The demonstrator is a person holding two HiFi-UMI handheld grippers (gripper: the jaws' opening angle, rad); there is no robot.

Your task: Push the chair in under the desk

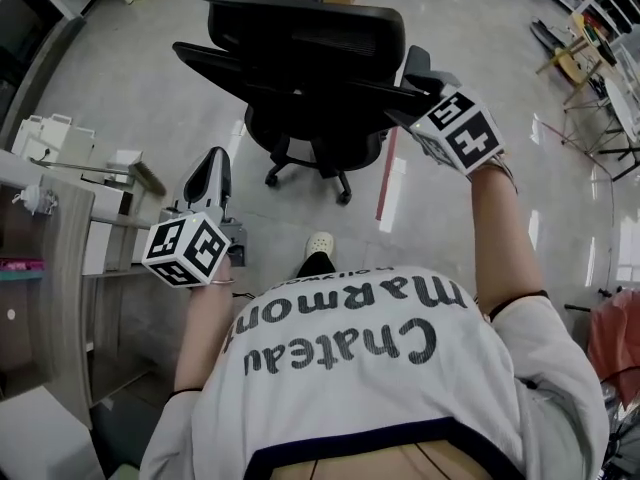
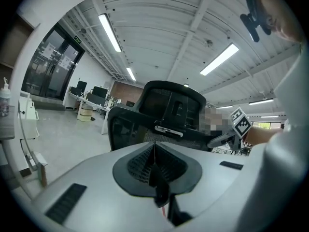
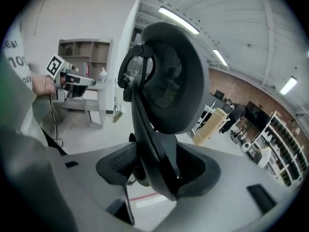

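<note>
the black chair [image 1: 300, 58] stood on the floor [image 1: 130, 98] at twelve o'clock in the head view, its back towards the person, apart from the surface [image 1: 62, 268] at nine o'clock. the right claw [image 3: 157, 170], at one o'clock, gaped wide with the edge of the chair's back between its jaws. the left claw [image 2: 155, 173], at eight o'clock, was pinched together, empty.
</note>
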